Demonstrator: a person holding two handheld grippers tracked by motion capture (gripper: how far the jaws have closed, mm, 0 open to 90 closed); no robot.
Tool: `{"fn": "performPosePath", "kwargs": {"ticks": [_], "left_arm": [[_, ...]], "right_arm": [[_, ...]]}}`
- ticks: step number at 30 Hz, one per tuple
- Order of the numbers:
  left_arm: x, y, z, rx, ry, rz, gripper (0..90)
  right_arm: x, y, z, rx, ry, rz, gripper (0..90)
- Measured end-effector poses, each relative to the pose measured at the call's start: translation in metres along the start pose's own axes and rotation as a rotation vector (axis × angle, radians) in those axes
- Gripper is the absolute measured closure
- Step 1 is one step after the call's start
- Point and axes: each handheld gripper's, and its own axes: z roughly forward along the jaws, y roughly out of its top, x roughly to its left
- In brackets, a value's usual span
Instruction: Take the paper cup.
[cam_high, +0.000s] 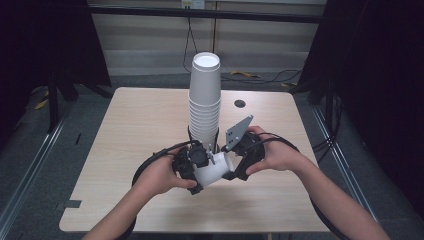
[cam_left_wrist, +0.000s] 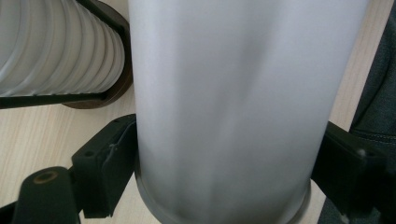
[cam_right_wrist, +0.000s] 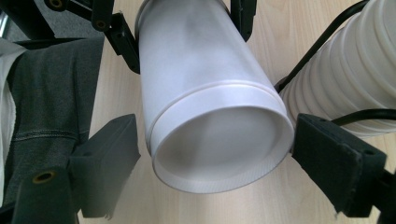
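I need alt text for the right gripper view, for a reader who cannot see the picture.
A single white paper cup lies sideways, its open mouth toward the camera, between the two black jaws of the right tool, which stand apart from its rim. The left tool grips its far end, and a stack of cups stands at right on the wooden table.

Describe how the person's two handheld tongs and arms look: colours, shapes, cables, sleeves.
Both tongs are matt black, blocky devices. The left tongs trail a black cable that loops beside the wrist. The right tongs carry a grey three-cornered plate with small holes on top, and also trail a black cable. Their jaws are thick black blocks with screw holes. The forearms are bare, with no sleeves in view.
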Motion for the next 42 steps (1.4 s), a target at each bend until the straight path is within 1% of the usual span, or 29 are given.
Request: {"fn": "performPosePath", "kwargs": {"ticks": [2,3,6,7,8,9,10,12,14,16,17,19,22,23,25,26,27,29,31,35,36,37,38,39,41,42], "left_arm": [[0.0,0.0,0.0,0.004,0.005,0.008,15.3],[-0.001,0.0,0.001,-0.004,0.002,0.001,15.3],[-0.001,0.001,0.001,0.003,-0.001,0.004,15.3],[-0.001,0.002,0.001,0.0,0.009,0.01,15.3],[-0.001,0.002,0.001,-0.001,0.004,0.013,15.3],[-0.002,0.003,0.001,-0.008,0.006,0.007,15.3],[-0.002,0.003,0.0,0.0,0.006,0.016,15.2],[-0.001,0.004,-0.001,-0.004,0.006,0.024,15.2],[-0.001,0.004,-0.001,-0.012,-0.001,0.02,15.1],[-0.001,0.004,-0.001,-0.003,0.009,0.03,15.1],[-0.002,0.004,0.0,-0.004,0.009,0.021,15.1],[-0.003,0.004,0.0,-0.005,0.003,0.022,15.1],[-0.002,0.005,0.0,-0.001,0.005,0.037,15.0],[-0.002,0.005,0.001,-0.007,0.007,0.025,15.0],[-0.003,0.005,0.001,-0.008,0.01,0.02,15.0],[-0.002,0.005,0.001,0.0,0.005,0.031,15.0],[-0.002,0.005,0.001,0.003,0.008,0.033,15.0],[-0.003,0.005,0.001,-0.003,0.01,0.029,15.0],[-0.003,0.006,0.001,0.0,0.007,0.033,14.9],[-0.003,0.006,0.002,0.001,0.003,0.038,14.9],[-0.003,0.006,0.002,0.001,0.0,0.042,14.9],[-0.003,0.006,0.002,0.001,0.004,0.044,14.9],[-0.002,0.006,0.001,0.005,0.007,0.051,14.9],[-0.003,0.006,0.0,0.004,0.014,0.042,14.8],[-0.002,0.006,-0.001,-0.006,0.012,0.039,14.8],[-0.003,0.006,-0.002,-0.004,0.015,0.038,14.8]], "right_arm": [[0.0,0.001,0.001,-0.002,0.006,0.003,14.5],[0.0,0.002,0.001,0.003,0.001,-0.002,14.7],[0.001,0.003,0.003,0.018,0.014,-0.003,14.8],[0.001,0.003,0.004,0.023,0.015,-0.002,14.8],[0.001,0.003,0.005,0.029,0.013,-0.001,14.9],[0.001,0.003,0.006,0.029,0.018,-0.002,15.0],[0.001,0.004,0.006,0.031,0.019,-0.002,15.3],[0.002,0.004,0.008,0.038,0.026,-0.004,16.7],[0.001,0.004,0.008,0.044,0.026,-0.006,18.4],[0.001,0.004,0.008,0.037,0.025,-0.004,18.7],[0.001,0.004,0.008,0.035,0.027,0.0,18.6],[0.001,0.004,0.008,0.042,0.029,0.001,18.2],[0.0,0.004,0.009,0.043,0.034,-0.003,18.2],[0.001,0.004,0.009,0.049,0.034,-0.002,18.2],[0.001,0.005,0.009,0.054,0.037,-0.004,18.2],[0.002,0.005,0.009,0.053,0.04,-0.003,18.2],[0.002,0.005,0.01,0.052,0.043,-0.005,18.2],[0.002,0.005,0.011,0.061,0.04,-0.005,18.2],[0.001,0.005,0.012,0.062,0.042,-0.007,18.2],[0.002,0.005,0.014,0.082,0.046,0.003,18.4],[0.001,0.005,0.015,0.083,0.05,-0.008,18.8],[0.0,0.005,0.015,0.084,0.047,-0.008,19.5],[0.001,0.005,0.015,0.091,0.047,0.001,21.0],[0.001,0.005,0.015,0.088,0.047,0.003,22.1],[0.0,0.005,0.015,0.084,0.045,-0.011,22.2],[0.0,0.005,0.015,0.083,0.046,-0.01,22.5]]}}
